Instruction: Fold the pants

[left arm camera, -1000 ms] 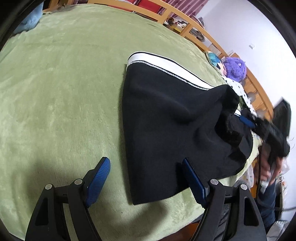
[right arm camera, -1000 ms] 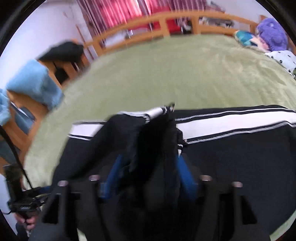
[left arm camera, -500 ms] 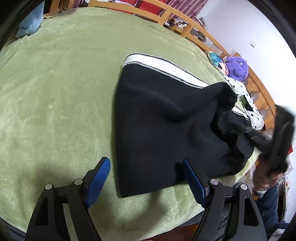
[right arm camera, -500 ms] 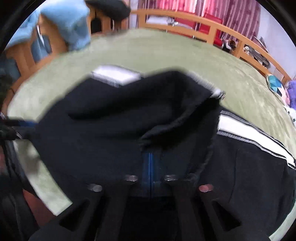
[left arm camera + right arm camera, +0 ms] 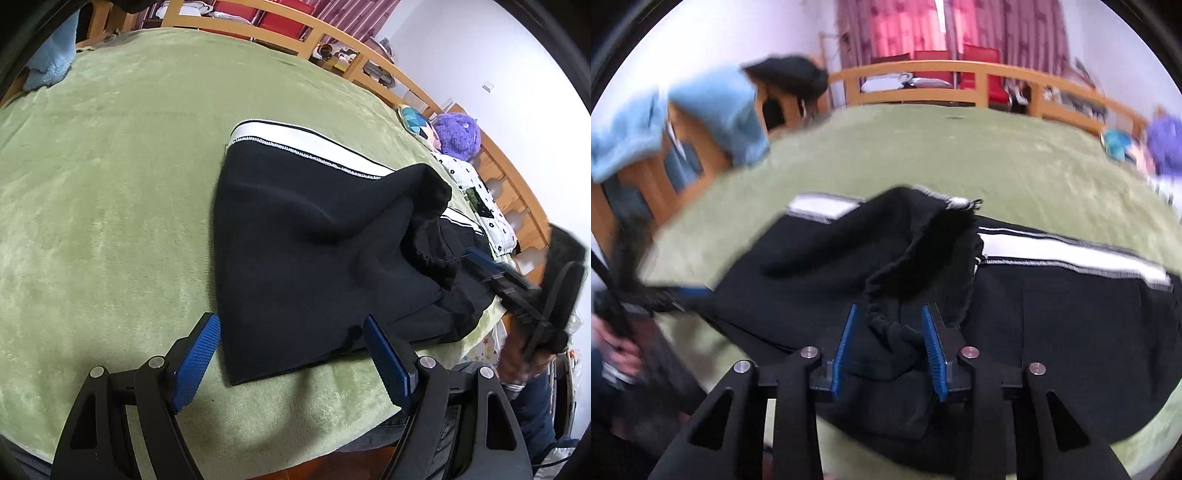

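Observation:
Black pants [image 5: 306, 258] with a white side stripe [image 5: 295, 142] lie partly folded on a green blanket [image 5: 103, 192]. My left gripper [image 5: 291, 350] is open, low over the blanket, its pads [image 5: 195, 354] on either side of the pants' near corner. My right gripper [image 5: 888, 347] is part open, with a bunched fold of the black pants [image 5: 897, 295] lying between its blue pads [image 5: 932, 350]. The right gripper also shows at the right of the left wrist view [image 5: 498, 273], at the pants' far end.
A wooden rail [image 5: 280, 29] runs round the bed. A purple plush toy [image 5: 458, 134] and a spotted cloth [image 5: 480, 199] lie at the far right. A light blue cloth [image 5: 713, 110] hangs over the rail at the left.
My right gripper's pads have parted from shut to part open, with the bunched fabric still between them. The left gripper has stayed open by the near corner.

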The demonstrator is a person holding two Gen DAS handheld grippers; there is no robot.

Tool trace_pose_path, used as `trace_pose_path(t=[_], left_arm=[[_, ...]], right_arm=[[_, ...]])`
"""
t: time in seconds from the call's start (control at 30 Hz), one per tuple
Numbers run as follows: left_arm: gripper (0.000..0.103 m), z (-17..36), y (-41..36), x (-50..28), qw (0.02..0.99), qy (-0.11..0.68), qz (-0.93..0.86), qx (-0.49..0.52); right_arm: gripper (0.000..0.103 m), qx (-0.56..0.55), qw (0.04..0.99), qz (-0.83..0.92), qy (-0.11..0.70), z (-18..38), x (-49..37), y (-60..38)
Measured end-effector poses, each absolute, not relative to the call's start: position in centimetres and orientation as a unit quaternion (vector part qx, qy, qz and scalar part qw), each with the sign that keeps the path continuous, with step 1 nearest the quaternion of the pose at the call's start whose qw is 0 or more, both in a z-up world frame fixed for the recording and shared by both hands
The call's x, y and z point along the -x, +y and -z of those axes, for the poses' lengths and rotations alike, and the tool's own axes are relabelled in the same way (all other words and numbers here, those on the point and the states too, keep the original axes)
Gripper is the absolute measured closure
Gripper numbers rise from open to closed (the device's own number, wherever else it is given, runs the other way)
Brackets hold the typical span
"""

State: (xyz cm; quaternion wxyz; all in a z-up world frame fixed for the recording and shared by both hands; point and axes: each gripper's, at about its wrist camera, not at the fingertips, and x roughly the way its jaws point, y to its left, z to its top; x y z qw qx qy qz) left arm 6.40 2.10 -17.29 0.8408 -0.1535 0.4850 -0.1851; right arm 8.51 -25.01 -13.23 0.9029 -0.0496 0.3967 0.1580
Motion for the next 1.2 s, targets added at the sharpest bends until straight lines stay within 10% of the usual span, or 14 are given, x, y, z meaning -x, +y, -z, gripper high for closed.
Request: trace_pose_path(t=[0.17,0.33,0.7,0.87,1.0,1.2], left_arm=[[0.025,16.8,2.8,-6.7,0.84,0.482,0.186,0.166],[0.024,18.0,1.5,-7.4,0.832,0.497,0.198,0.144],[0.024,17.4,2.4,-6.4,0.834,0.481,0.211,0.17],[0.024,17.0,2.6,-6.8,0.837,0.478,0.205,0.169],[0.024,16.5,2.8,-7.3,0.841,0.474,0.202,0.168],[0.024,16.2,2.9,-9.5,0.845,0.474,0.187,0.164]], right_arm=[[0.065,0.117,0.875,-0.142,0.447,16.3,-11.3,-23.1],[0.086,0.168,0.869,-0.148,0.441,15.8,-10.6,-23.3],[0.1,-0.097,0.878,-0.154,0.443,13.3,-5.4,-32.4],[0.093,-0.086,0.853,-0.149,0.492,16.7,-5.5,-32.6],[0.054,-0.091,0.884,-0.16,0.431,12.7,-7.1,-33.4],[0.052,-0.085,0.885,-0.174,0.424,10.8,-15.3,-32.2]])
